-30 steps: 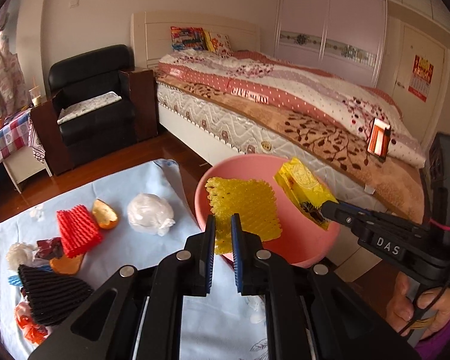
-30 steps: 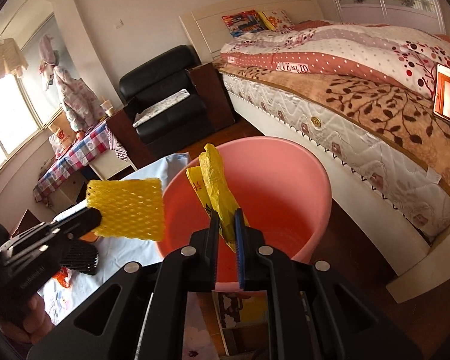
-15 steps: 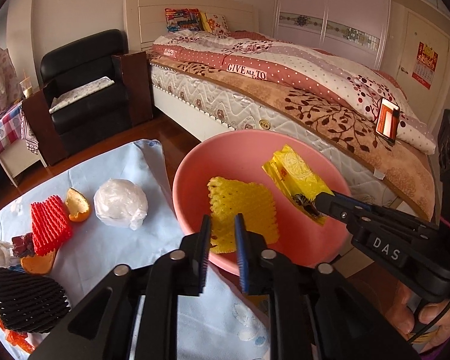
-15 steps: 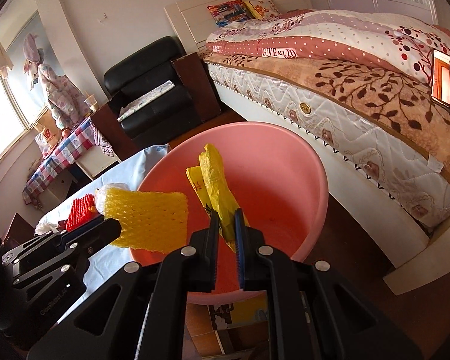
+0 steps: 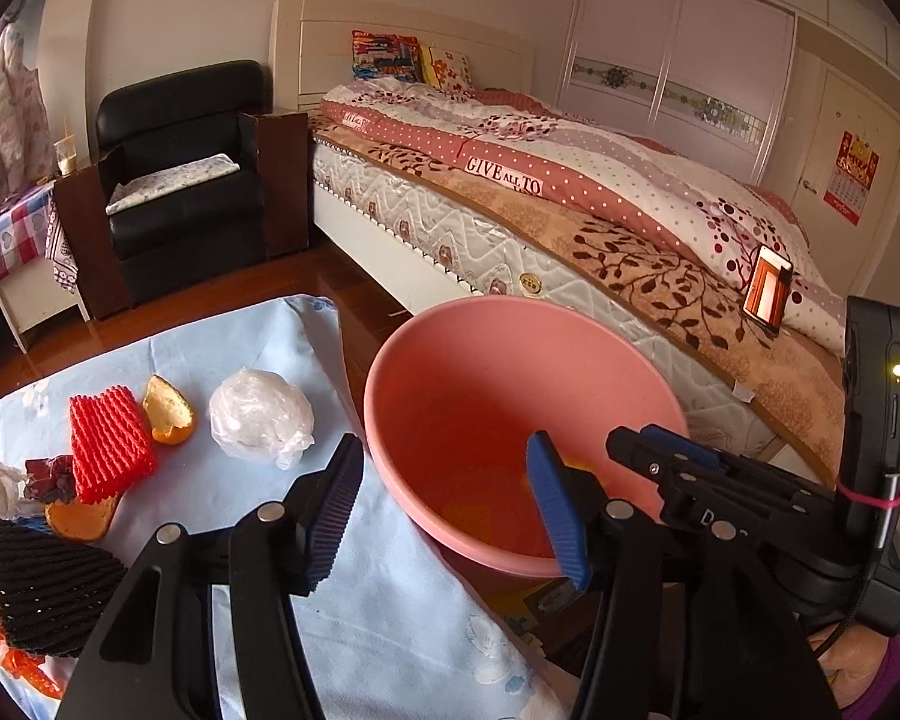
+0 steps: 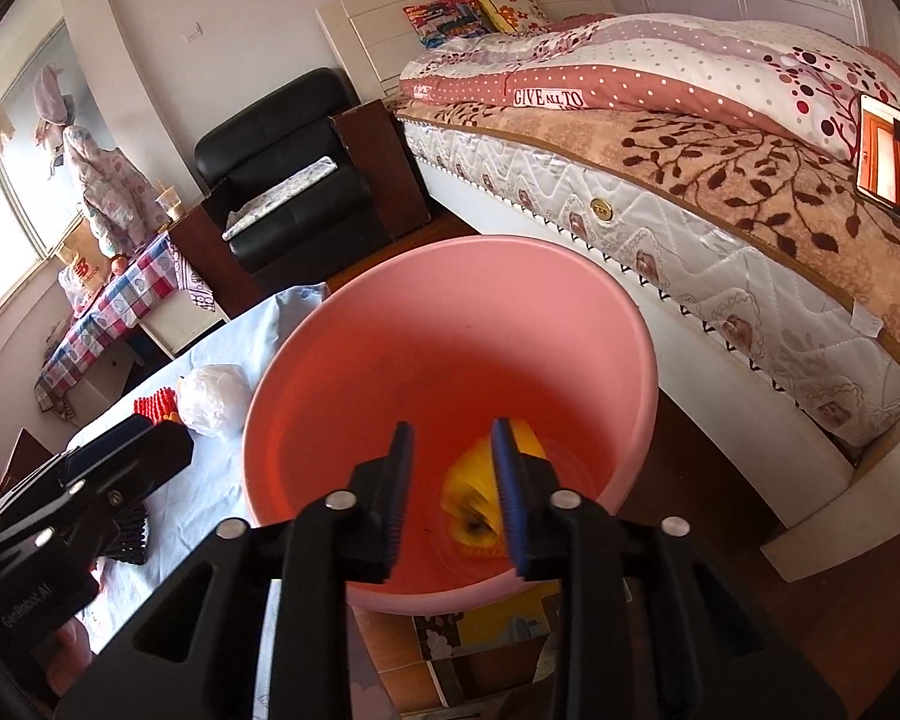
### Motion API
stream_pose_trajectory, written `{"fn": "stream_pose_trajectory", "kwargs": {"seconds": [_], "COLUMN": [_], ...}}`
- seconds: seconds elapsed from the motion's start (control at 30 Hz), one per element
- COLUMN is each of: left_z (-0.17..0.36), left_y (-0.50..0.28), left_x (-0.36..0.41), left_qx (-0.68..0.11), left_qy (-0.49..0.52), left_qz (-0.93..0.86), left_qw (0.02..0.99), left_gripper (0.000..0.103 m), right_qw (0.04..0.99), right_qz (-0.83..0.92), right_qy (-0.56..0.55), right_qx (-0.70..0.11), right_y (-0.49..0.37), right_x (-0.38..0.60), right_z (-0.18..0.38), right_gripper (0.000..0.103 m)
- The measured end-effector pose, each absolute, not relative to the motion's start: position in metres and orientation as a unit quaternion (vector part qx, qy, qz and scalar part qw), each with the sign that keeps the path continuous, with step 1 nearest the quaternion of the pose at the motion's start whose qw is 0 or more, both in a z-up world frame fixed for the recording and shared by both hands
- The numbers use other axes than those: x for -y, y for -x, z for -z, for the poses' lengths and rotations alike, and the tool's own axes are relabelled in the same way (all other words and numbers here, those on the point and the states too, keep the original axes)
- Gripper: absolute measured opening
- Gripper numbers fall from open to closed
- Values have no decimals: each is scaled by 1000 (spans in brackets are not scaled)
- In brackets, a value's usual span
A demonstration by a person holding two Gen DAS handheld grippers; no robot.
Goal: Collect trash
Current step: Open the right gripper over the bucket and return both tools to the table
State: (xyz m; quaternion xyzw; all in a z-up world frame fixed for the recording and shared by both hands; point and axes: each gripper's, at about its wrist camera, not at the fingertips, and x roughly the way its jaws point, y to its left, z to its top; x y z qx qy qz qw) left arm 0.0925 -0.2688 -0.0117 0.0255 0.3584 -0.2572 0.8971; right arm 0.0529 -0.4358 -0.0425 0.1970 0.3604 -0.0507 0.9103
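- My left gripper (image 5: 444, 510) has its jaws spread wide with nothing between the blue pads; it hangs over the near edge of the pink basin (image 5: 450, 330), one finger over the cloth, the other over the bowl.
- My right gripper (image 6: 453, 486) is parted too, less widely, and grips nothing; it points down into the basin (image 6: 570, 276).
- Between its fingers I see the yellow wrapper (image 6: 474, 498) lying loose at the bottom of the basin, blurred, with a dark mark near its lower end. More yellow sits behind the right-hand finger; I cannot tell what piece it is.
- From the left wrist view, only a faint yellow patch shows low inside the basin, mostly hidden by my finger.
- The basin stands just beside the table's right edge, between the table and the bed (image 5: 630, 210).
- On the pale blue tablecloth (image 5: 354, 600) trash is left: a white plastic ball (image 5: 261, 417) closest to the basin, then an orange peel (image 5: 168, 411) touching a red foam net (image 5: 109, 444).
- Further left lie a second peel (image 5: 84, 519), a black foam net (image 5: 42, 582) and some orange scraps (image 5: 24, 660) at the frame edge.
- Beyond the table stands a black armchair (image 5: 180, 180), and a phone (image 5: 767, 291) rests upright on the bed.
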Motion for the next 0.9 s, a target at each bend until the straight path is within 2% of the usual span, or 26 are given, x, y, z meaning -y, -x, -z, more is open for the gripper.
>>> {"fn": "stream_pose_trajectory", "kwargs": {"seconds": [0.9], "left_z": [-38], "left_y": [-45], "left_x": [164], "left_qx": [-303], "left_qy": [22], "left_qz": [212], "left_qw": [929], "left_gripper": [56], "right_qw": [939], "right_qz": [-8], "right_qy": [-158], "right_qx": [-305], "right_y": [-15], "right_x": [366], "right_z": [-8], "right_gripper": [31]}}
